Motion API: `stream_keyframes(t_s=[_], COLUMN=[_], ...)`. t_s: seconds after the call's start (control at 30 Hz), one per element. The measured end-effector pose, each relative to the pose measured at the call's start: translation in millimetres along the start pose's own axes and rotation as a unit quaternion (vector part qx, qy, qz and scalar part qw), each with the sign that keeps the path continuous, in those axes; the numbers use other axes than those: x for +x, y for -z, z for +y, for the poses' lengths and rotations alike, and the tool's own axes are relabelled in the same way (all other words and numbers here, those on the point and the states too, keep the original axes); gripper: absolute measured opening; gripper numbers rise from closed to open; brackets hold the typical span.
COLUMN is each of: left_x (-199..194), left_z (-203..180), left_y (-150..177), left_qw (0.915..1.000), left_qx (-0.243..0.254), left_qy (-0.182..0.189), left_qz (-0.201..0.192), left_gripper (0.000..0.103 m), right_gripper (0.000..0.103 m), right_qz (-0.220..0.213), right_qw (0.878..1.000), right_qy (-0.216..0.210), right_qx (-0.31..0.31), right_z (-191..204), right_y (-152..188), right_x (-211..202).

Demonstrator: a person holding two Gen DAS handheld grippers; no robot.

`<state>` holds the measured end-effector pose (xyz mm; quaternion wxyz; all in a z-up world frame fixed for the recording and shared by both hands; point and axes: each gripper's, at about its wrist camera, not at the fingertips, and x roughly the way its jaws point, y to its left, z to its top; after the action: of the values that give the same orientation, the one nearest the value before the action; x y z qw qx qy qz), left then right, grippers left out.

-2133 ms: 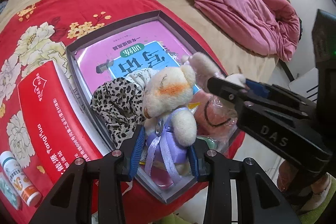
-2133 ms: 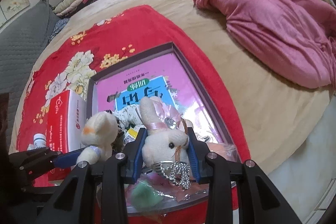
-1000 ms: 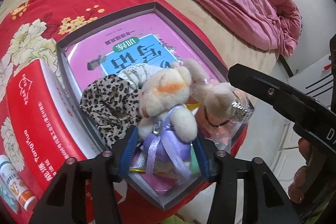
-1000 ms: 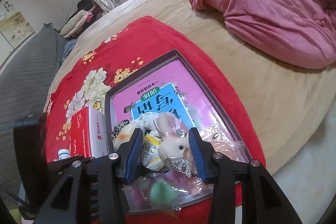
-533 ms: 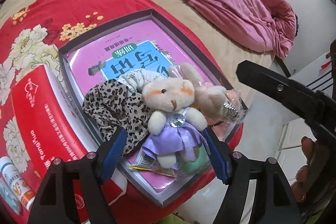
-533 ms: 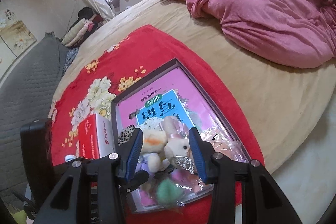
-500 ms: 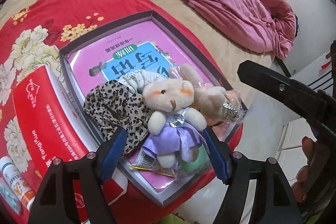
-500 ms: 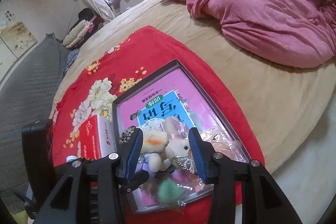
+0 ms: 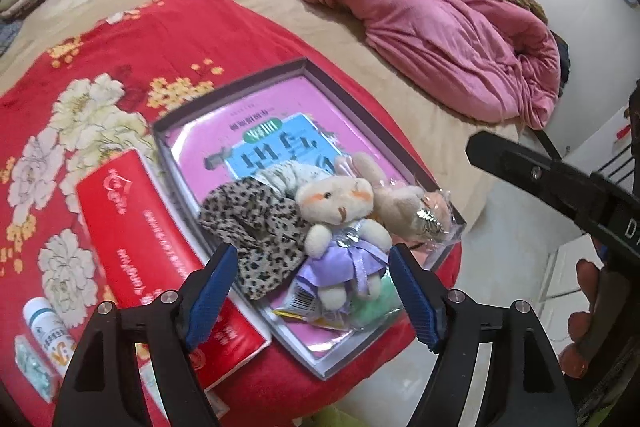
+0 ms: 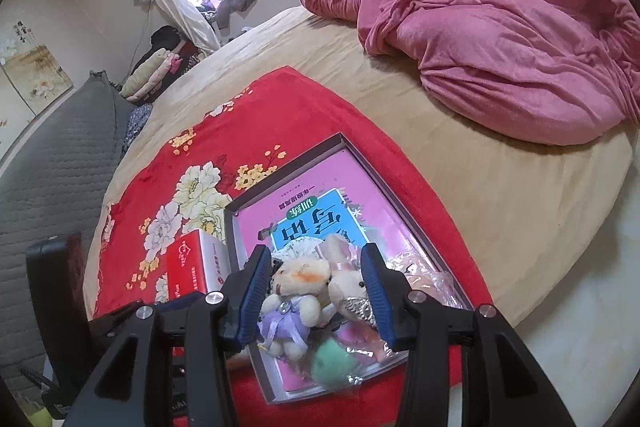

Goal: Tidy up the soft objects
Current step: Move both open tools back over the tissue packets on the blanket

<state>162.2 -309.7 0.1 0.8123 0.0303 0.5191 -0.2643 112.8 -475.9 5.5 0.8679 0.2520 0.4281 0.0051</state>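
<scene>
A cream bear in a purple dress (image 9: 340,223) (image 10: 294,291) and a beige bunny with a silver crown (image 9: 394,197) (image 10: 348,281) lie side by side in a grey box lid (image 9: 236,83) (image 10: 416,215) over a pink book. A leopard-print cloth (image 9: 256,223) lies left of the bear. My left gripper (image 9: 312,291) is open and empty, held above the toys. My right gripper (image 10: 316,295) is open and empty, also above them; it shows in the left wrist view (image 9: 560,187).
A red carton (image 9: 136,227) (image 10: 192,267) lies left of the lid on a red floral blanket (image 9: 120,39). A white bottle (image 9: 48,331) lies at the lower left. A pink quilt (image 9: 432,7) (image 10: 500,39) is heaped on the bed. The bed edge and floor are at the right.
Both grippers opened, let go of the bear and the bunny, and pulled back and up. The two toys now rest in the lid.
</scene>
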Motion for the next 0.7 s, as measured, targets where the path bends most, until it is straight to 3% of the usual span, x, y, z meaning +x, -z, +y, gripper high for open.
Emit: stream_keyframes(t_s=[0.4, 0.7], left_x=[-39, -75], left_z=[21, 44], left_y=[12, 30], left_qw=[0.9995, 0.9982], left_qx=[-0.017, -0.035], left_qy=[-0.01, -0.014], left_qz=[-0.025, -0.046], left_gripper=[0.079, 0.079], right_gripper=[0.047, 0.047], right_qz=[-0.011, -0.013], right_qw=[0.999, 0.995], right_qy=[0.007, 0.004], right_qx=[-0.036, -0.094], right_z=[26, 72], right_y=[12, 28], right_x=[-27, -42])
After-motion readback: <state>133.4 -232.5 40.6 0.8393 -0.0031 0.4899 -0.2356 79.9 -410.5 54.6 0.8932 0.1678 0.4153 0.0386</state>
